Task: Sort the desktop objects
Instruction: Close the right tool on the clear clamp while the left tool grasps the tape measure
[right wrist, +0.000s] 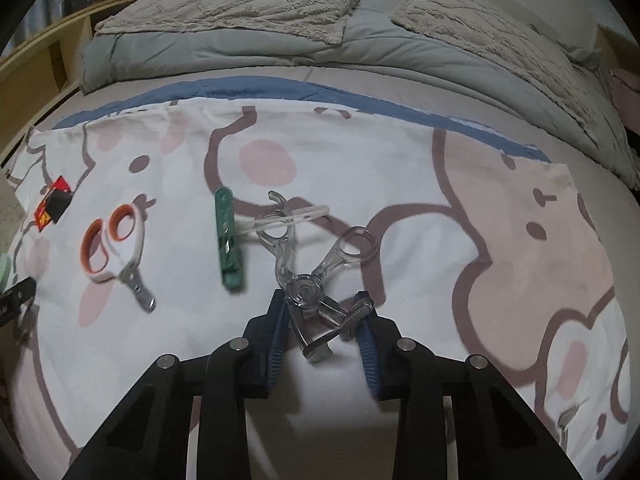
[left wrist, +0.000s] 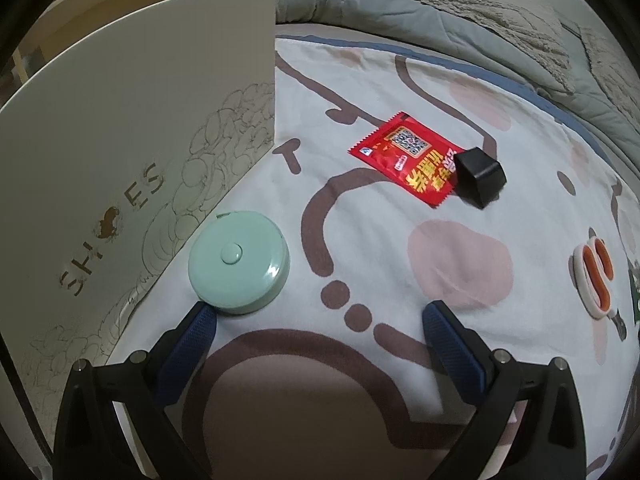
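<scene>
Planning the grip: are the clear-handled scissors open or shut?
Open: the clear-handled scissors have their finger loops spread wide apart, with the blades splayed between the right gripper's pads.

The shoebox wall [left wrist: 132, 128] blocks the left; bare sheet [left wrist: 380, 256] lies open between tape measure [left wrist: 239, 262] and red sachet [left wrist: 404, 156]

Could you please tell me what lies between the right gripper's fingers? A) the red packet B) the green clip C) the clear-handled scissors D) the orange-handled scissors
C: the clear-handled scissors sit between the right gripper fingers, the other items lying apart.
</scene>
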A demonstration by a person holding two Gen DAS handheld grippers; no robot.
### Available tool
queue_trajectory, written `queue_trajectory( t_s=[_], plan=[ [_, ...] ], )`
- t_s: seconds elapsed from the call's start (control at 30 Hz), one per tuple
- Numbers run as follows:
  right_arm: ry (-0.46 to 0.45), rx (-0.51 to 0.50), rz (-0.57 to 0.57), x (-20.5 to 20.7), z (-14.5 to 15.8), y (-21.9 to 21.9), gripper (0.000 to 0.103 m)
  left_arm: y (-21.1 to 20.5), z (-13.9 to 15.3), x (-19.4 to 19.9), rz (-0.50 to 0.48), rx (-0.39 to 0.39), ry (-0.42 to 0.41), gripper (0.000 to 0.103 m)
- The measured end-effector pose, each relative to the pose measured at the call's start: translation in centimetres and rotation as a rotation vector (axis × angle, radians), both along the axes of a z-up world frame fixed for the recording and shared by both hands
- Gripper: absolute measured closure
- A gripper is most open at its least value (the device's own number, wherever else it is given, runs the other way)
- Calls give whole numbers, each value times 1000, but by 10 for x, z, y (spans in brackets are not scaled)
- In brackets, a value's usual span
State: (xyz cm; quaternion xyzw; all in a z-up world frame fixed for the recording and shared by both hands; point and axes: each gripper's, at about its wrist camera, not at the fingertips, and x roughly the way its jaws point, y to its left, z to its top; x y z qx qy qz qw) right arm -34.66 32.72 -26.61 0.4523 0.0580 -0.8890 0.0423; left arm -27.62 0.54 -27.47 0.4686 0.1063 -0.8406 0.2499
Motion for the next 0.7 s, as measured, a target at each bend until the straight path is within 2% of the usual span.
queue_trajectory(
  t_s=[0.53, 0.7],
  plan=[
    [6, -78, 18, 47, -2, 3, 69, -18, 2, -11, 126, 6, -2, 0],
    [14, -95, 26, 60, -3, -1, 69, -24, 4, -11, 186, 16, 25, 0]
  ],
)
